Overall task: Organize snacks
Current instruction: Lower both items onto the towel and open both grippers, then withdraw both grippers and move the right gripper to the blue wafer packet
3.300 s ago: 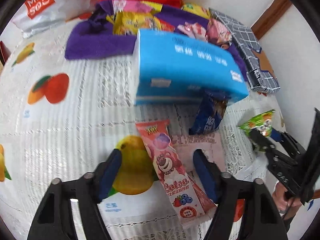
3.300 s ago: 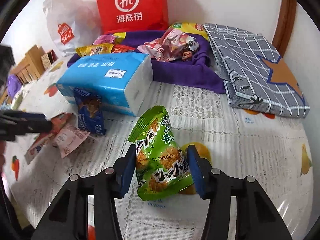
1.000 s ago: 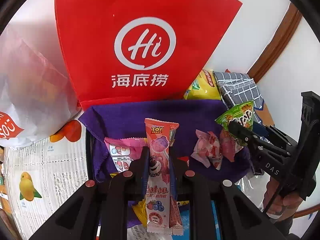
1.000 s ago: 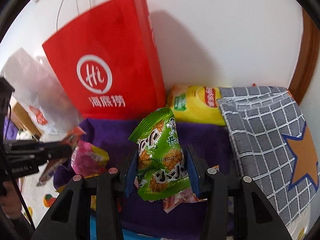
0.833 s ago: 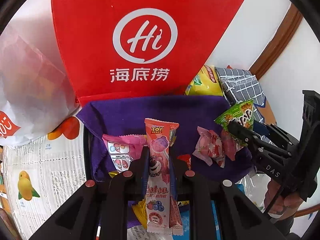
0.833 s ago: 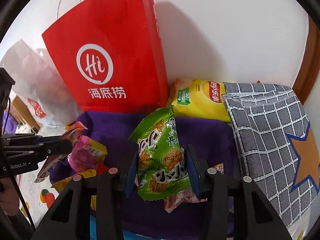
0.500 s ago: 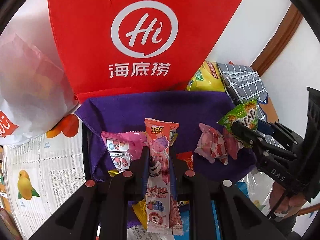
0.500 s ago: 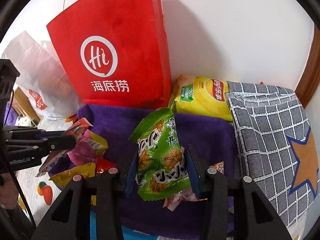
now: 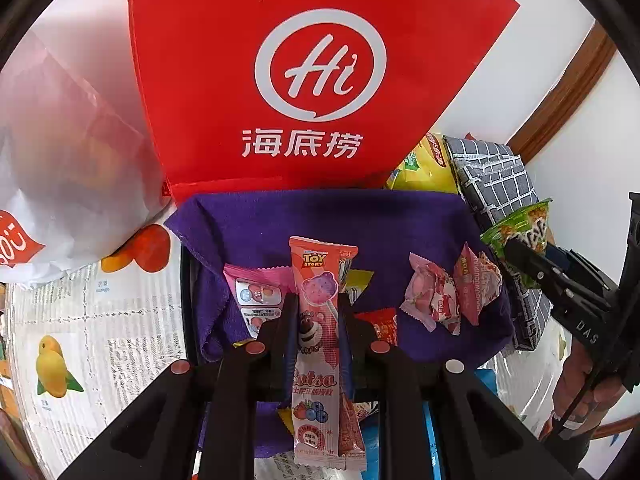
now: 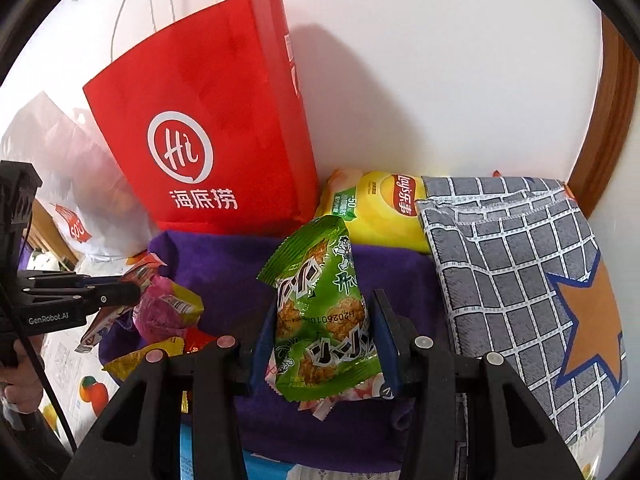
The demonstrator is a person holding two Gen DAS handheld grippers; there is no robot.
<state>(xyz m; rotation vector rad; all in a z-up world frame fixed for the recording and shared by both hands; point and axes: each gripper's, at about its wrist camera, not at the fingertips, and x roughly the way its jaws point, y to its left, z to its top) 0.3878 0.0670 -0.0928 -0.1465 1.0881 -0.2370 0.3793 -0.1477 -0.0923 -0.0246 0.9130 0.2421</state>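
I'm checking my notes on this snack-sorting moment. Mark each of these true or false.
1. The left gripper is shut on the pink Lotso candy packet. True.
2. The right gripper is open, holding nothing. False: it is shut on the green snack bag.
3. The red Haidilao bag stands behind the purple cloth. True.
4. The yellow Lay's chip bag lies left of the red bag. False: it lies to its right, beside the grey checked cloth.

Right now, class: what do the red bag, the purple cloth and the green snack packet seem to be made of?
Red bag: probably matte non-woven fabric or paper; stiff creased sides, no shine. Purple cloth: soft, fuzzy towel-like textile; dull nap, rumpled edge. Green snack packet: glossy plastic film; crinkles, highlights, serrated seal.
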